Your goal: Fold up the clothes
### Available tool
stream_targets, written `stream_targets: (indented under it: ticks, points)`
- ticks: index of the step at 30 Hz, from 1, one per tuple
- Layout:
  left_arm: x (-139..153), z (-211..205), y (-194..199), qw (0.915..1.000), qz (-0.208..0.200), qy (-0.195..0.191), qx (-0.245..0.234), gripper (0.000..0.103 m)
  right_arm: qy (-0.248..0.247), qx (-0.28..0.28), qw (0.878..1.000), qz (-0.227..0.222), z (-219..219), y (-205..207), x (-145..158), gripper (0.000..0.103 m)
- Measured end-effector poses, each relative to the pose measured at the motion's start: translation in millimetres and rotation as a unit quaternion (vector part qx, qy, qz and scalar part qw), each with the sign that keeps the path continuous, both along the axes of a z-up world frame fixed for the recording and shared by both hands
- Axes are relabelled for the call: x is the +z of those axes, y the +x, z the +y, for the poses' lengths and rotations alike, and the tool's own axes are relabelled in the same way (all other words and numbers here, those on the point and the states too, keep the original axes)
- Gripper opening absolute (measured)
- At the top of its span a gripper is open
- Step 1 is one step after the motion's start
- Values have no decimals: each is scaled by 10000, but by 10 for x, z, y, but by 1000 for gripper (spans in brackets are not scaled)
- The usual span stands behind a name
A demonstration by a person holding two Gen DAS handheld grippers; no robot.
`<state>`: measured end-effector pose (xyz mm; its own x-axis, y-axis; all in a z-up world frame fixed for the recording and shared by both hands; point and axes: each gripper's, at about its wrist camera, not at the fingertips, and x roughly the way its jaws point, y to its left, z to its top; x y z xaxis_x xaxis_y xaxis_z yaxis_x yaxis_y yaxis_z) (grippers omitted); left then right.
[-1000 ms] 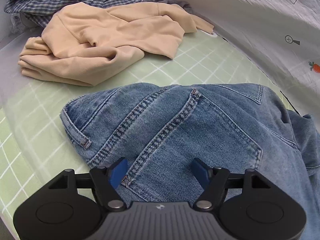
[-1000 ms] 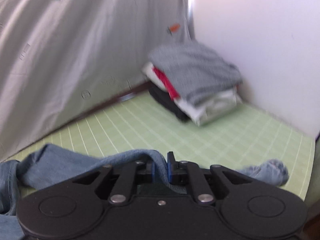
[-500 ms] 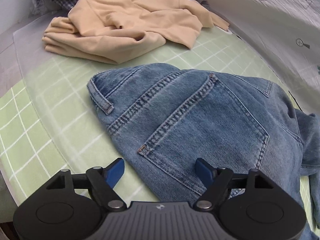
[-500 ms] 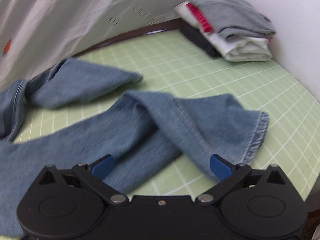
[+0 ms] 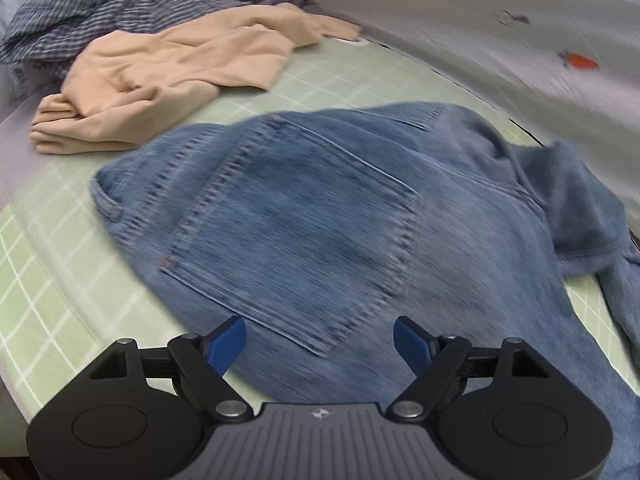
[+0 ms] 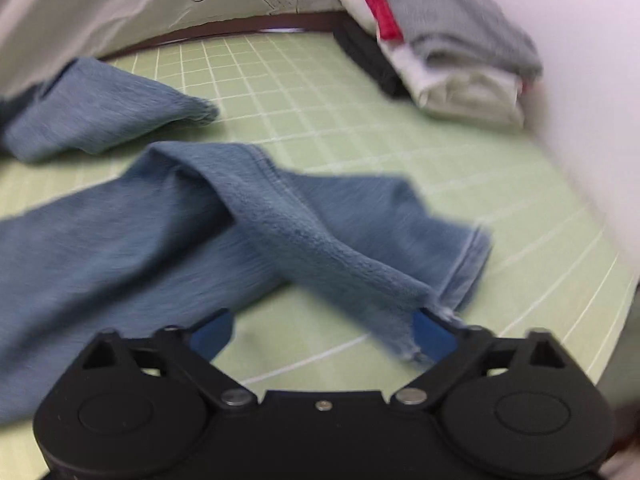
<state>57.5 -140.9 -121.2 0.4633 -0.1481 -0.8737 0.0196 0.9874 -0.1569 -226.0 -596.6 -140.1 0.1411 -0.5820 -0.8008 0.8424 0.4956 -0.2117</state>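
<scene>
Your left gripper hangs spread wide above the jeans seat, the green mat bare to its left. Your right gripper, likewise spread, frames the leg hem; its right fingertip touches denim.

The jeans were smeared by motion blur; their legs were cut off at the left edge. The folded stack was blurred too.
</scene>
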Motion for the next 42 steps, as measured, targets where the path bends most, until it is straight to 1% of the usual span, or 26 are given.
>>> stream_targets:
  ticks: [1, 3, 5, 6, 8, 11, 12, 14, 15, 16, 17, 18, 19, 20, 21, 22, 24, 25, 29, 32, 37, 39, 42]
  points:
    - [-12, -122, -49, 10000, 3, 5, -69, 83, -85, 96, 9999, 75, -61, -22, 20, 75]
    - [-35, -352, -157, 9998, 6, -8, -193, 83, -251, 288, 9990, 212, -185, -68, 63, 50]
    - [-54, -572, -267, 9996, 11, -39, -283, 84, -345, 409, 9985, 123, -364, -131, 137, 43]
    - [-65, -680, -313, 9994, 18, -45, -332, 84, -393, 453, 9982, 93, -464, -154, 165, 35]
    - [-82, -886, -387, 9991, 31, -27, -434, 84, -620, 691, 9955, 178, -683, -99, 202, 27]
    - [-88, -1180, -452, 9984, 6, 37, -567, 84, -1177, 967, 9879, 278, -999, 85, 301, 25]
    - [-97, -1262, -447, 9980, 23, 76, -623, 84, -1317, 1007, 9858, 273, -1122, 173, 325, 29]
    - [-123, -1412, -419, 9971, 92, 196, -732, 84, -1331, 996, 9859, 194, -1378, 335, 339, 40]
    - [-136, -1487, -405, 9965, 127, 256, -786, 84, -1245, 955, 9876, 74, -1494, 385, 339, 44]
    - [-149, -1562, -391, 9958, 162, 316, -841, 85, -1116, 887, 9898, -54, -1586, 419, 335, 46]
    - [-162, -1637, -377, 9951, 196, 375, -895, 85, -954, 786, 9922, -165, -1656, 433, 323, 55]
    - [-175, -1712, -363, 9943, 231, 435, -949, 85, -774, 630, 9946, -275, -1693, 425, 295, 66]
    - [-190, -1768, -352, 9934, 277, 490, -1002, 87, -600, 472, 9965, -351, -1715, 406, 268, 72]
    - [-207, -1810, -345, 9924, 332, 541, -1055, 88, -435, 333, 9977, -401, -1712, 375, 239, 81]
    - [-231, -1849, -338, 9909, 391, 627, -1127, 88, -293, 209, 9983, -461, -1683, 324, 208, 84]
    - [-261, -1885, -332, 9888, 453, 741, -1214, 89, -155, 140, 9985, -499, -1649, 271, 174, 85]
    - [-325, -1963, -325, 9835, 578, 989, -1402, 89, 101, 5, 9982, -594, -1583, 157, 107, 91]
    - [-346, -2001, -330, 9811, 594, 1089, -1482, 92, 219, -67, 9976, -652, -1550, 95, 75, 92]
    - [-362, -2088, -323, 9782, 598, 1199, -1586, 99, 560, -488, 9926, -963, -1458, -165, -25, 98]
    - [-374, -2089, -312, 9790, 638, 1177, -1538, 103, 648, -618, 9906, -1038, -1441, -264, -74, 99]
    - [-386, -2042, -312, 9823, 675, 1056, -1395, 103, 612, -612, 9908, -1041, -1433, -299, -106, 103]
    - [-390, -2014, -316, 9839, 683, 986, -1322, 103, 558, -605, 9918, -979, -1430, -268, -130, 103]
    - [-386, -2007, -327, 9849, 660, 978, -1270, 103, 447, -555, 9941, -815, -1443, -213, -160, 103]
